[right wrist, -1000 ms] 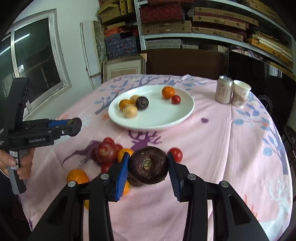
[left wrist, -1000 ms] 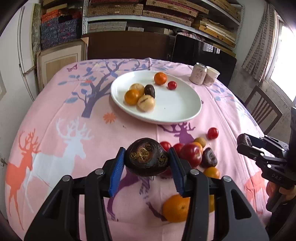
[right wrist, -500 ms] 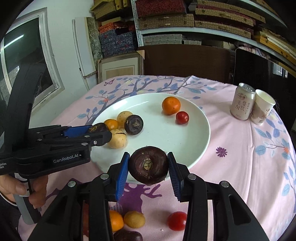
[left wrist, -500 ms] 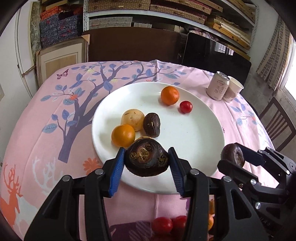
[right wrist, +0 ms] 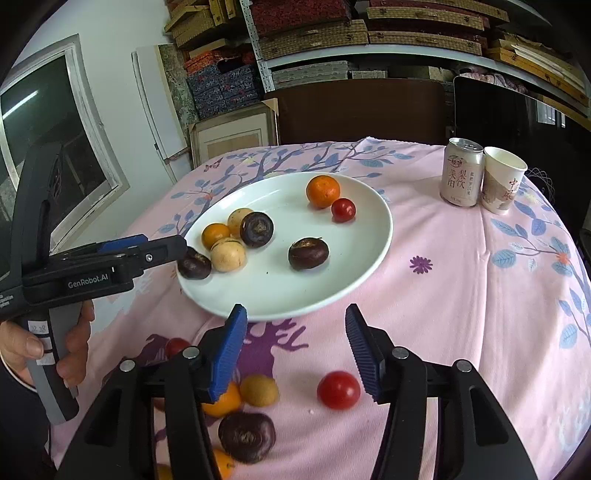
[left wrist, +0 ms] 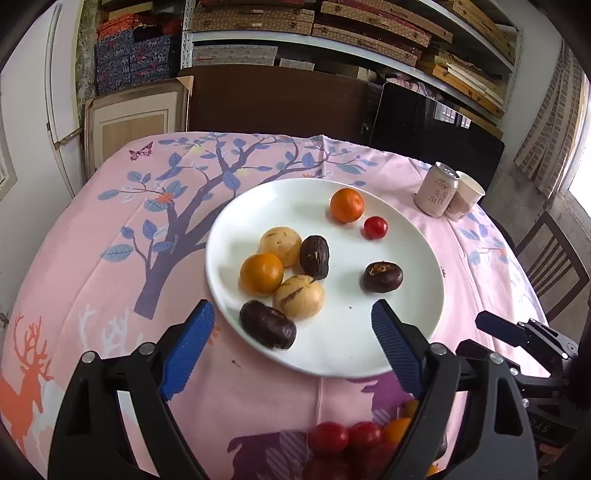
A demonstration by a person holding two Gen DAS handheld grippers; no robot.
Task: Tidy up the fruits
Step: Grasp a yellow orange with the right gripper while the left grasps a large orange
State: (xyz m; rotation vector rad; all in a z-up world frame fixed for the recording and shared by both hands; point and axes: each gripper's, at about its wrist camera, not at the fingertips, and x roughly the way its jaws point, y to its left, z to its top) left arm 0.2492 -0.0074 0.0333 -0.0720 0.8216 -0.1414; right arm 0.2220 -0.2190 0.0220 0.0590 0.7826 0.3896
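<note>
My left gripper [left wrist: 290, 336] has its blue-padded fingers [left wrist: 186, 343] spread wide with nothing between them, hovering just above the near rim of the white plate [left wrist: 332, 360]. My right gripper [right wrist: 293, 345] is likewise spread and empty, poised over the pink tablecloth [right wrist: 461, 295] just short of the plate's near edge.

Between my left gripper's fingers, I see a dark brown fruit [left wrist: 267, 325] lying on the plate near its front-left edge, touching a pale tan fruit [left wrist: 300, 297]. Behind those sit a yellow-orange fruit [left wrist: 261, 273], a second tan fruit [left wrist: 280, 242] and another dark fruit [left wrist: 314, 257], all clustered together. A separate dark brown fruit [left wrist: 382, 277] rests alone toward the plate's right side. At the far side of the plate sit an orange [left wrist: 347, 205] and a small red tomato [left wrist: 375, 227], close together.

From the right wrist view, more fruit lies loose on the cloth in front of the plate: a red tomato [right wrist: 338, 390] just beside my right gripper's right finger, a small yellow fruit [right wrist: 259, 390], an orange fruit [right wrist: 223, 402] partly behind the left finger, and a large dark purple fruit [right wrist: 246, 436] nearest the camera.

Far right on the table stand a drink can [right wrist: 461, 171] and a paper cup [right wrist: 502, 180], touching. Shelves [right wrist: 369, 29] stacked with boxes fill the back wall.
</note>
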